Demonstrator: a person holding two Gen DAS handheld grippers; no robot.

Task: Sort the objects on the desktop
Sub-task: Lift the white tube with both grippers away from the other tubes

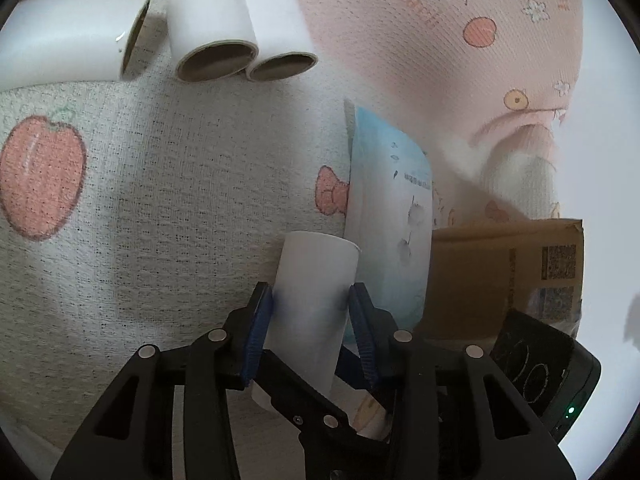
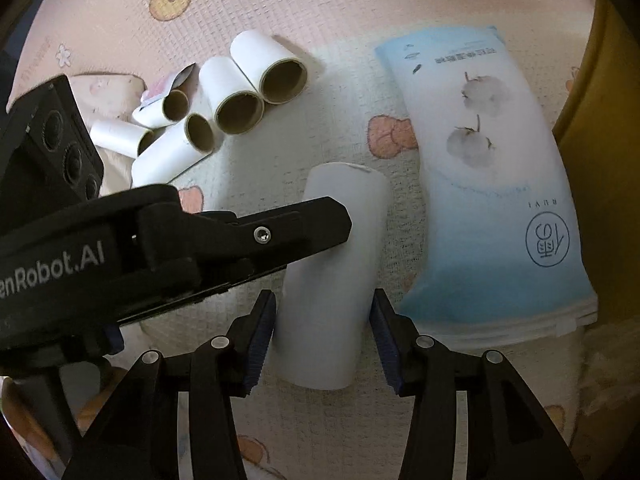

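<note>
- The left tongs are clamped on a white paper roll; in the left wrist view both blue pads press its sides and dark marks show where they touch.
- The right tongs stand apart around the near end of the same roll; a narrow gap shows on the right side, so those pads do not appear to grip it.
- In the right wrist view the left tongs come in from the left and cross the roll's middle, which suggests that the left hand alone carries it, probably towards the other rolls.
- The roll lies just left of a blue-and-white cotton pad packet, over a patterned mat that covers the surface.
- A cluster of similar paper rolls with brown cardboard cores lies far left, some touching; this looks like the sorting pile.
- A cardboard box stands right of the packet in the left wrist view.
- Whether the held roll rests on the mat or hangs just above it cannot be told.
- The roll's near end is cut off behind the tongs, and the packet's small print is too fine to read.
- The yellowish thing at the right edge of the right wrist view is cropped and unclear.
</note>
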